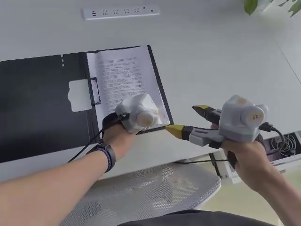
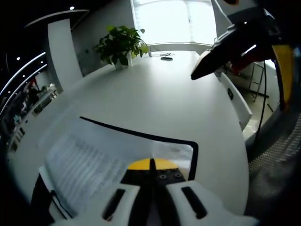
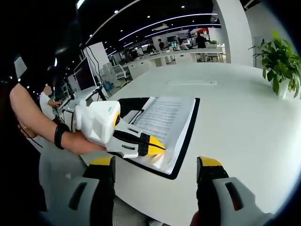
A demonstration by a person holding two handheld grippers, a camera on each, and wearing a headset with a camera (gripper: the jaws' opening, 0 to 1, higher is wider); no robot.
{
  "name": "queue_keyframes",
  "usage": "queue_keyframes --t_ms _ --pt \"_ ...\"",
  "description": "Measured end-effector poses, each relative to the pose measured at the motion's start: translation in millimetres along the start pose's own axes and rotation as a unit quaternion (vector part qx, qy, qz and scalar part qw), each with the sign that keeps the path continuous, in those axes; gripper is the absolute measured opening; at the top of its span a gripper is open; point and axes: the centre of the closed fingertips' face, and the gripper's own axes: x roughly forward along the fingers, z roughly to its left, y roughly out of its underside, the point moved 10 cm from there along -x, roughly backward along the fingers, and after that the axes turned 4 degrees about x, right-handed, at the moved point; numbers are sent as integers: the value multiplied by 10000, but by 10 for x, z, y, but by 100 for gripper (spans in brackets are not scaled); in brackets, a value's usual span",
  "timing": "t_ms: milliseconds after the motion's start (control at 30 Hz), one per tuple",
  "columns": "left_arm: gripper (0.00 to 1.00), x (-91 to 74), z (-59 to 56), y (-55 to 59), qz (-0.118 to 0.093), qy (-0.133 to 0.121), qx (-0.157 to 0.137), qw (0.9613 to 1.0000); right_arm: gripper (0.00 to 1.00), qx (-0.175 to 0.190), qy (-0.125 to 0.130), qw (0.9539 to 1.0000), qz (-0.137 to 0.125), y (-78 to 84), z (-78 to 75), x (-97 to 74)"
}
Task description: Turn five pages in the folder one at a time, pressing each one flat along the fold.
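Folder [image 1: 42,108] lies open on the table [image 1: 211,56]. Its black left cover is flat, and the stack of printed pages [image 1: 122,75] is on the right half, fold running near to far down the middle.

Handling, my read: the cover looks stiff and heavy enough to stay put. The sheets are thin, light and floppy, so they'll crease or tear if yanked, and two can cling together. Best hold is the free near-right corner of the top sheet only, away from the fold. Light pinch, lift it in an arc, then wipe flat along the fold.

Left gripper [image 3: 153,145] is at that near-right corner, yellow tips closed together on the stack's edge. I can't tell whether a sheet is actually pinched between them.

Right gripper [image 1: 182,117] is just right of the folder, over the near table edge, jaws spread wide and holding nothing. I'd use it for pressing, with flat, gentle contact, since hard tips could scuff or wrinkle the paper.
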Motion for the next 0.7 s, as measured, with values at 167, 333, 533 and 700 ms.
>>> queue_keyframes --t_ms 167,333,533,700 --pt "0 -42 -4 -8 -65 -9 -92 9999 66 109 -44 9999 -33 -1 -76 71" --pt "0 -31 -25 -13 -101 50 -43 9999 59 243 -196 9995 -13 9 -142 236" --pt "0 -43 -28 -22 -111 33 -98 9999 54 482 -323 9982 118 40 -237 457" --pt "9 -85 -89 8 -1 3 -357 9994 55 548 -335 9979 84 26 -161 451"
